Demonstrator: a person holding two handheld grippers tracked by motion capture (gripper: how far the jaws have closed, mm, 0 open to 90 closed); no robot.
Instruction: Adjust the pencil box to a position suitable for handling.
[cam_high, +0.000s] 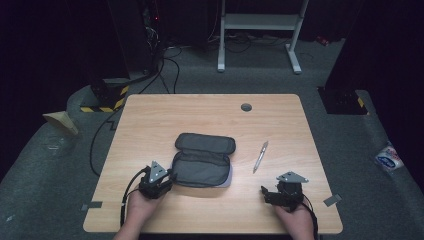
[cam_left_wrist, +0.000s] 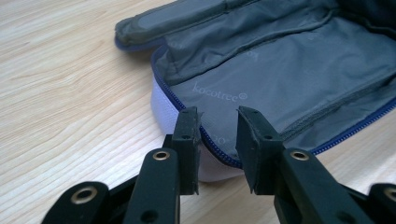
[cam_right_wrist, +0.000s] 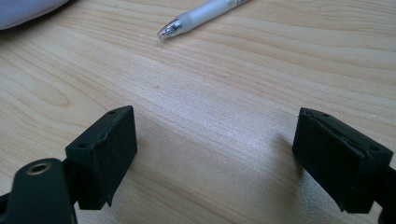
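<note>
Fingers straddling open pencil case rim, pen outside

A light wooden table carries two things — an open grey pencil case near its middle and, to the right, a white pen.

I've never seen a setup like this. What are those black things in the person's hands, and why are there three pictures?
A person holds two hand-held clamps. The left gripper sits at the edge of an open grey pencil case; the right gripper rests near a pen. One camera looks down on the wooden table. Each of the other two rides on a gripper: the left's jaws straddle the case's zipper rim without pinching it, and the right's stand wide apart, holding nothing.
</note>
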